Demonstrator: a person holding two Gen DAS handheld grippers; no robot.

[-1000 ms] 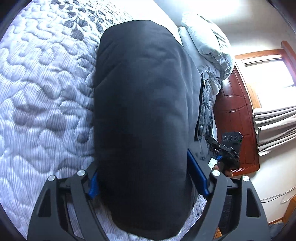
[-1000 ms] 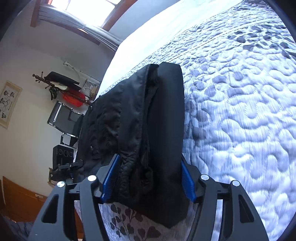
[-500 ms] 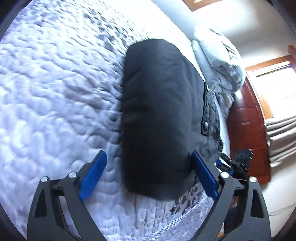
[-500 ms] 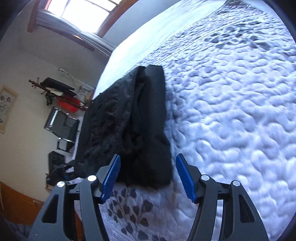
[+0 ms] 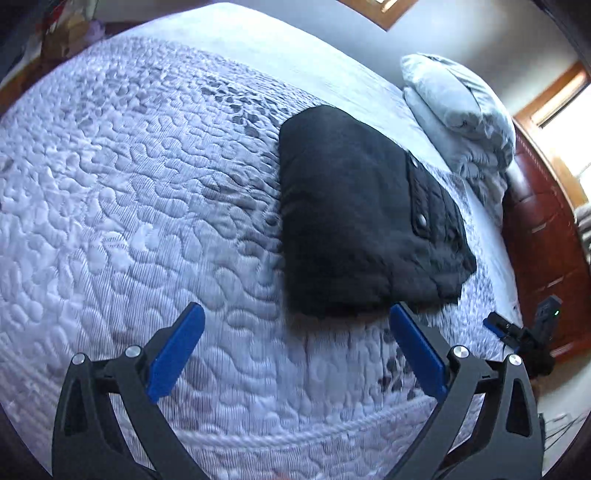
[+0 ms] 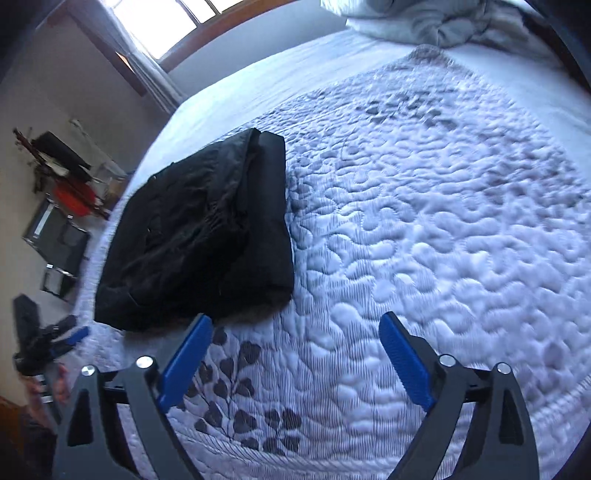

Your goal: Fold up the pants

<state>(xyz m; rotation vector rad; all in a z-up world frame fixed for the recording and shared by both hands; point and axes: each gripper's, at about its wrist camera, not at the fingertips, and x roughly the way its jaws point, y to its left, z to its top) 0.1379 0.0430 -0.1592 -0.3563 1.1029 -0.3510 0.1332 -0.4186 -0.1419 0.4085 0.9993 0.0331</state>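
The black pants (image 5: 354,214) lie folded in a compact rectangle on the white quilted bedspread (image 5: 129,184), a snap pocket showing on one side. My left gripper (image 5: 294,310) hovers just short of their near edge; its jaws are opening, wide apart, with nothing between them. In the right wrist view the pants (image 6: 199,236) lie to the upper left of my right gripper (image 6: 295,318). Its jaws are opening too, with only bedspread (image 6: 424,221) between its blue pads (image 6: 402,362).
A bundle of pale bedding (image 5: 461,110) lies beyond the pants by a dark wooden headboard (image 5: 546,240). The bed's corded edge (image 5: 295,439) runs right below me. Past the bed stand a rack with clothes (image 6: 62,173) and a window (image 6: 159,22).
Both grippers held the folded pants a second ago. They have let go, opened wide and drawn back and upward. The pants now rest on the bed, smaller in both views.
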